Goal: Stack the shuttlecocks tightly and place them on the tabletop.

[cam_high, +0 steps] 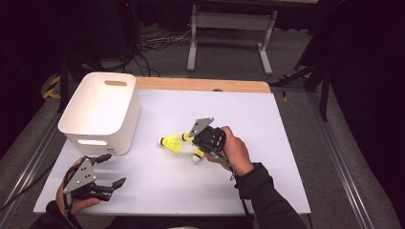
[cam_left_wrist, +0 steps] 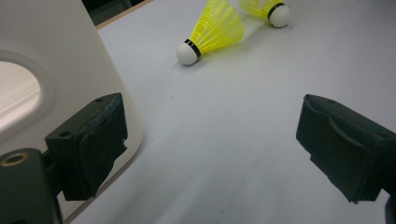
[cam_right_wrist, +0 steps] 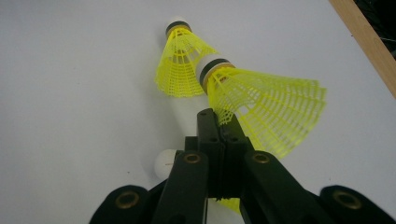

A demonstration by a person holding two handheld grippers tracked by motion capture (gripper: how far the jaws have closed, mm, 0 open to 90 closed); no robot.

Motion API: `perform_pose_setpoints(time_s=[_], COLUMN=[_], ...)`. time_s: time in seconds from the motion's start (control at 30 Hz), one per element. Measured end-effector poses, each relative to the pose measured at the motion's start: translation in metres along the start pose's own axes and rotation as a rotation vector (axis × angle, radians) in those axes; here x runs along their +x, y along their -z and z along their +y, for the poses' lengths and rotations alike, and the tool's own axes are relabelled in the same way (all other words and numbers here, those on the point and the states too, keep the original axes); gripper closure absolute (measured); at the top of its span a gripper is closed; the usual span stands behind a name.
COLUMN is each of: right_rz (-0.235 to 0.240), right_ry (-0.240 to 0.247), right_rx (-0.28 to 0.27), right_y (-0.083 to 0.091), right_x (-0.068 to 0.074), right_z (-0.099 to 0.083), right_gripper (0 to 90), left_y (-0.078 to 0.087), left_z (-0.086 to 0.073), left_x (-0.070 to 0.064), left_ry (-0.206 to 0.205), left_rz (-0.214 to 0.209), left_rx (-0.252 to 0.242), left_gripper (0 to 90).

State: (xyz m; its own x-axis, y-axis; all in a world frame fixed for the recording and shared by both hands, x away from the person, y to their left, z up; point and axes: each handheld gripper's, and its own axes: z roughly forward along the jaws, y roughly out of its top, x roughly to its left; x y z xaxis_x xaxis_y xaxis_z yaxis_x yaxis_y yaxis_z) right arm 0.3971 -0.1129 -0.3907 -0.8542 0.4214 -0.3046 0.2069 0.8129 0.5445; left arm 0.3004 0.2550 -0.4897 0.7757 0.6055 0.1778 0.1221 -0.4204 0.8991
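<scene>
Surface: white sheet (cam_high: 267,157) laid over a table, smooth and matte, with a strip of bare wood edge (cam_high: 205,85) showing along the far side.
Room: dark all round; grey floor (cam_high: 229,57) beyond the table, with loose cables and the legs of a grey metal stand (cam_high: 229,28) at the back; a metal rail runs along each side of the table.
Writing: none that can be read on the bin, the shuttlecocks or the grippers.
Bin: white plastic bin (cam_high: 102,112) with rounded corners and oval handle slots, standing on the far left of the sheet.
Shuttlecocks: three in the middle of the sheet, with yellow plastic mesh skirts, white rounded heads and a dark band at the neck. One shuttle (cam_high: 172,142) lies on its side nearest the bin. A second (cam_right_wrist: 266,105) is at the right gripper's tips. The head of a third (cam_high: 197,157) shows just under that gripper.
Right gripper: the right gripper (cam_right_wrist: 218,122) has its black jaws pressed together on the skirt edge of the second shuttlecock, seen in the right gripper view.
Left gripper: the left gripper (cam_left_wrist: 210,140) is at the near left corner, just beside the bin, jaws wide apart and holding nothing; ridged black pads.
</scene>
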Motion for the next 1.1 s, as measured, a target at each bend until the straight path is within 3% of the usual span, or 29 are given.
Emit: perform_pose_setpoints(time_s=[0.43,1.1], right_rz=[0.015,0.095], right_ry=[0.071,0.045], right_rx=[0.102,0.091], right_y=[-0.025,-0.055], right_x=[-0.001,0.007], right_z=[0.024,0.035], right_gripper=[90.0,88.9], left_y=[0.0,-0.001], left_z=[0.0,0.0], left_x=[0.0,0.0], left_ry=[0.0,-0.001], left_rz=[-0.005,-0.016], left_rx=[-0.002,-0.001], left_gripper=[9.6,9.7])
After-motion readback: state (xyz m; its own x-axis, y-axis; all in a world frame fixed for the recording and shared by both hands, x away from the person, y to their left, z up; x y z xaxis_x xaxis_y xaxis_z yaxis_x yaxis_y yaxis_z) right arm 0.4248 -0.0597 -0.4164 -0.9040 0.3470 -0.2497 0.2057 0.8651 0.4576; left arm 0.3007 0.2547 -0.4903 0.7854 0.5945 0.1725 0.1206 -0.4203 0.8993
